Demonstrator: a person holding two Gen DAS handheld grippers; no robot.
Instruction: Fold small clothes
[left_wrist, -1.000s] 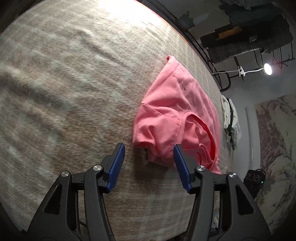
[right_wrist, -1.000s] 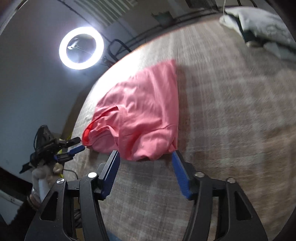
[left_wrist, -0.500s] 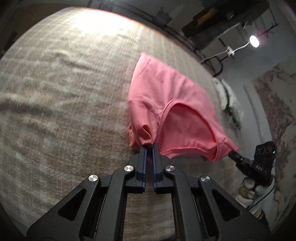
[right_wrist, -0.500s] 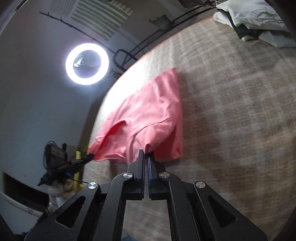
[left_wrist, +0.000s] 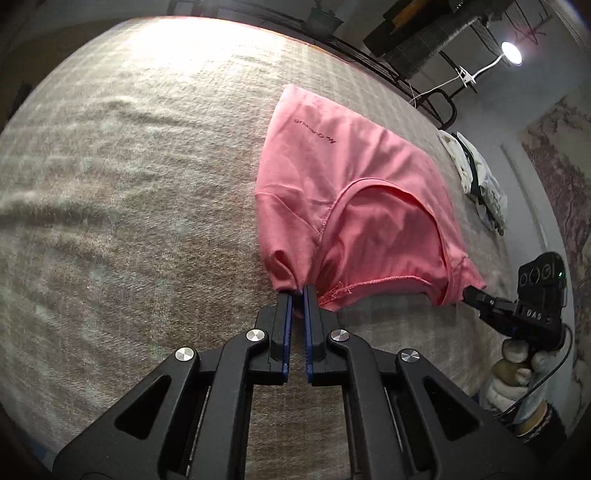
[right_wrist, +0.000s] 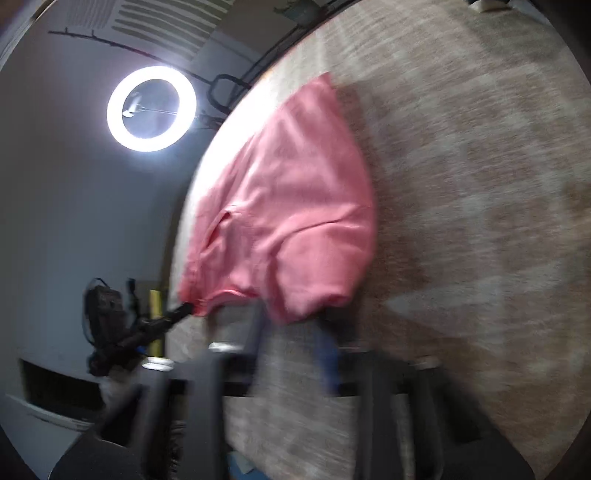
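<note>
A pink t-shirt (left_wrist: 354, 192) lies on a beige checked blanket (left_wrist: 129, 184), its near end lifted. My left gripper (left_wrist: 298, 295) is shut on the shirt's near left corner. In the left wrist view, my right gripper (left_wrist: 469, 293) pinches the shirt's other near corner at the right. The right wrist view is blurred: the shirt (right_wrist: 295, 206) hangs just beyond my right gripper (right_wrist: 291, 325), whose jaws look parted there. My left gripper (right_wrist: 184, 308) shows at the left, holding the shirt's far corner.
A pile of white and dark clothes (left_wrist: 476, 177) lies at the blanket's right edge. A ring light (right_wrist: 151, 109) stands past the far edge. A lamp (left_wrist: 511, 53) and dark racks stand behind.
Both grippers closed on the shirt's near corners and lifted that end. In the right wrist view the jaws, shut half a second ago, now look parted and blurred.
</note>
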